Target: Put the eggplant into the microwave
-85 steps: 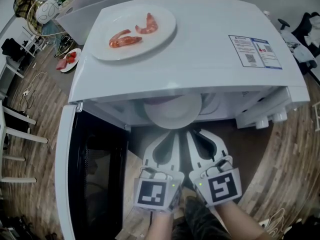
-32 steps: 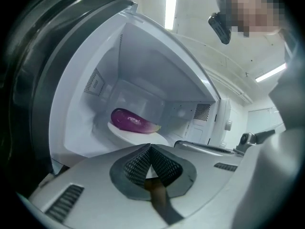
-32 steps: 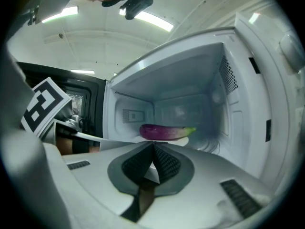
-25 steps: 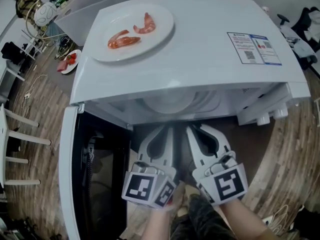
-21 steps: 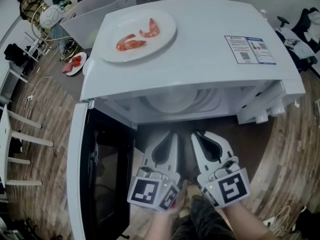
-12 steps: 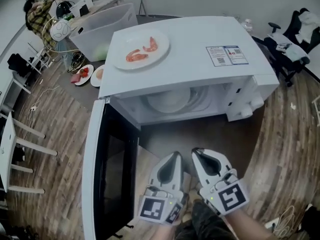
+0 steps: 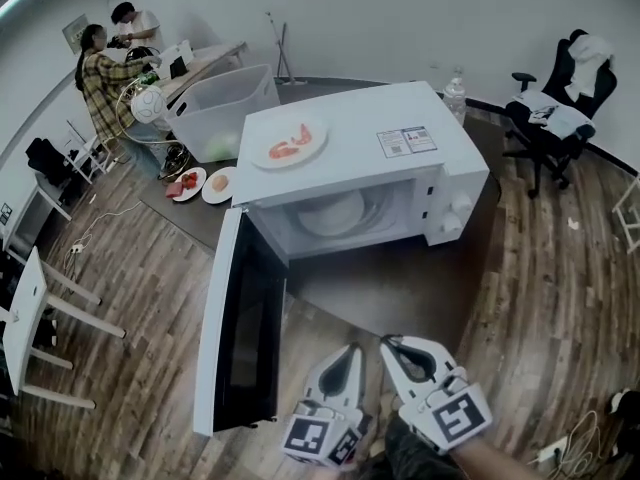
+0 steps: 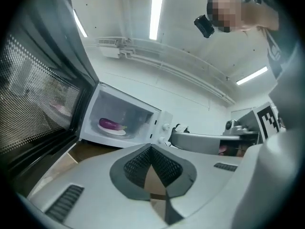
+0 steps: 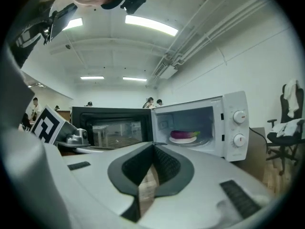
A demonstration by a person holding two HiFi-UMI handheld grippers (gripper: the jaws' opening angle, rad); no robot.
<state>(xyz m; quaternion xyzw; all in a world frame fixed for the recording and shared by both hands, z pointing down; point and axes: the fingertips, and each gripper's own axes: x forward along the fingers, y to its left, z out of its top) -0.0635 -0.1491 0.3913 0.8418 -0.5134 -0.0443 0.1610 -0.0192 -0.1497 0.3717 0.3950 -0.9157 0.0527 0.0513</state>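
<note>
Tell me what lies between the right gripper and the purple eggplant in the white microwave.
Only a bare dark surface, as the head view shows, from the right gripper to the white microwave with the purple eggplant.

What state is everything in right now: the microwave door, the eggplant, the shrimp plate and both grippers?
Microwave door, swung fully open.
Eggplant, lying on a white plate inside the microwave.
Shrimp plate, resting on top of the microwave.
Left gripper, shut, empty.
Right gripper, shut, empty.
</note>
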